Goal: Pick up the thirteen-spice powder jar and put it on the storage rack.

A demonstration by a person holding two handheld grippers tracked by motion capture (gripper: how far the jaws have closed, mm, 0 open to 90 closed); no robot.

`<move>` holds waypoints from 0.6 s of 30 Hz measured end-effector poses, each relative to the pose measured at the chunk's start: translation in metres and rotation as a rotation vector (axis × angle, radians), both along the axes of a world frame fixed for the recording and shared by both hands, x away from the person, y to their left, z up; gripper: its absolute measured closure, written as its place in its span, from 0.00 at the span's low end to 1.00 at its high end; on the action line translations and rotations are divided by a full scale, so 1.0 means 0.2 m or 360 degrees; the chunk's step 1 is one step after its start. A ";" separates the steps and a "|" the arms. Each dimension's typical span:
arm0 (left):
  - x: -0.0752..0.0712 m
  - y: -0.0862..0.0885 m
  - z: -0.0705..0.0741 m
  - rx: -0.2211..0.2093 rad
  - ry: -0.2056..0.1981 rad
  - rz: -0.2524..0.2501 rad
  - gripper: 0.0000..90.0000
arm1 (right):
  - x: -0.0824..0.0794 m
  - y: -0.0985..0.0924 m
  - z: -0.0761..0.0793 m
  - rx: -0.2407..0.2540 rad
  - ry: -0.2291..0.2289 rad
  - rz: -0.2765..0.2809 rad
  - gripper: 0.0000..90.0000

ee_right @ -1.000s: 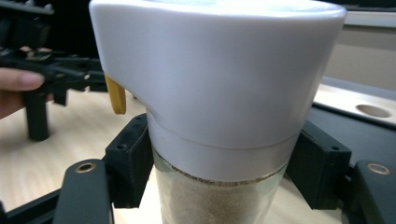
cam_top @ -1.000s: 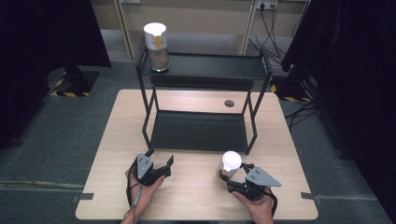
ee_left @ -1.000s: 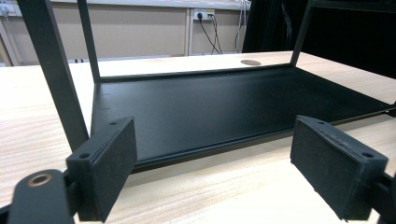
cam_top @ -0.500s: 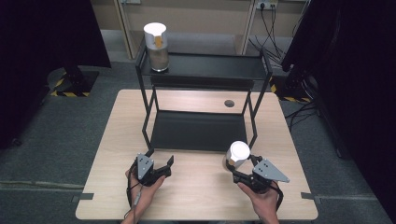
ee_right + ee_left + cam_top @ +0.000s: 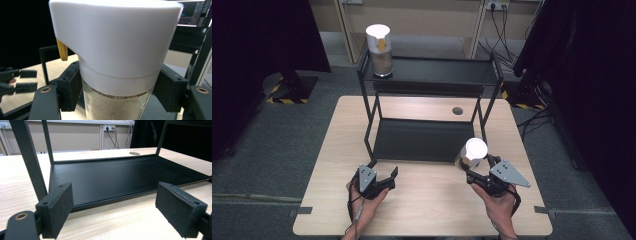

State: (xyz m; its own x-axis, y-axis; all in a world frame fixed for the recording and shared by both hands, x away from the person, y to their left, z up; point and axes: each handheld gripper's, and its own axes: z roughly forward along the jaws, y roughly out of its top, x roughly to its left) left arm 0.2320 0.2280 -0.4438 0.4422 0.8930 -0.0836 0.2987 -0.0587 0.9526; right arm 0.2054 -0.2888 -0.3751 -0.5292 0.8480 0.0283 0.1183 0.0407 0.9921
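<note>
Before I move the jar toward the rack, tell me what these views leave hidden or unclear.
- Right gripper view: the held jar runs off the bottom edge, so its base and height off the table cannot be told.
- Right gripper view: that jar blocks most of the rack ahead.
- High view: the right gripper pads are hidden under the jar's white lid.
- High view: the rack-top jar is too small to read details.
- Left gripper view: the rack's upper shelf is cut off.

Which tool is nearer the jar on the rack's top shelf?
Left. The left tool sits below the jar on its side; the right tool is across the table, holding a second jar.
</note>
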 end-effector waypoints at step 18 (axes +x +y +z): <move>0.00 0.00 0.00 0.0001 -0.0002 -0.0003 0.16 | 0.07 0.01 0.10 0.0020 -0.0052 -0.0080 0.34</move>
State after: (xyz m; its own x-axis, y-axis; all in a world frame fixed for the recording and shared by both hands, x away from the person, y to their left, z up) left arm 0.2318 0.2279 -0.4439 0.4439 0.8923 -0.0824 0.2974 -0.0600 0.9529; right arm 0.2201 -0.2874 -0.3544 -0.4865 0.8734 0.0226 0.0872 0.0229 0.9959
